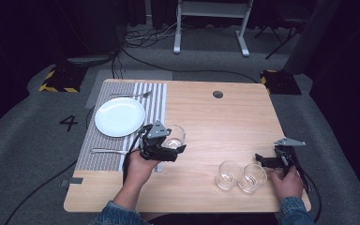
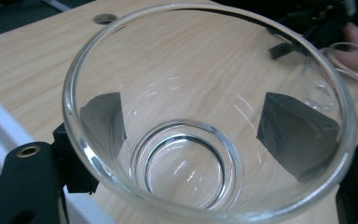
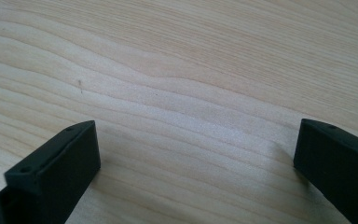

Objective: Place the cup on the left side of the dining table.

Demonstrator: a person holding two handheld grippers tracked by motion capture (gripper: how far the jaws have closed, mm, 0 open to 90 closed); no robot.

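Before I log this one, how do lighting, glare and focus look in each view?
High view: table evenly lit, surroundings nearly black, white plate close to blown out. Left gripper view: glass so close its rim is soft, with small highlights and jaws showing through its wall. Right gripper view: wood grain soft, faint jaw shadows, no glare.

We count three clear glasses (image 1: 174,136) (image 1: 228,174) (image 1: 253,177), one white plate (image 1: 120,116), one striped placemat (image 1: 155,101), and two pieces of cutlery (image 1: 131,95) (image 1: 108,151).

High view: overhead, facing forward-down on table (image 1: 225,117). Gripper views: close; left's shares glass (image 2: 205,121) with it.
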